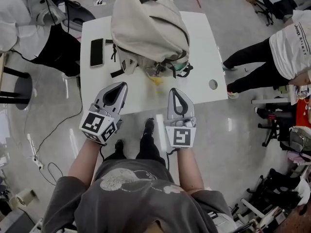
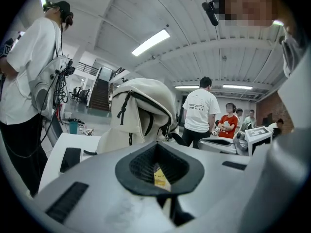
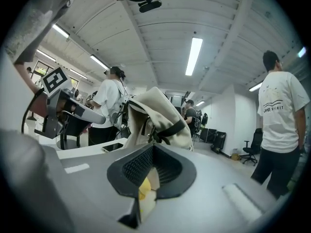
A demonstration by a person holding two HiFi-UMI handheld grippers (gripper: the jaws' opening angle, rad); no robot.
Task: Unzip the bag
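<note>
Bag (image 1: 148,25) sits on counter (image 1: 204,57), ahead of both tools and apart from them, with its black straps on the side facing them. Left tool (image 1: 116,89): jaws together, nothing between. Right tool (image 1: 176,93): same, closed and empty. Both hover side by side over counter's near edge, tips aimed at bag. Looks like staging before going for a zip pull. Phone (image 1: 96,52) lies ahead-left of left tool, off the likely reach line. Small yellow item (image 1: 156,79) lies between tools and bag. My read: unzip not started.

Cream matt cloth bag (image 1: 148,25), smooth white table (image 1: 204,57) beneath the bag, glossy black phone (image 1: 96,52) beside the bag, matt grey plastic left gripper (image 1: 122,86) and right gripper (image 1: 174,91)
</note>
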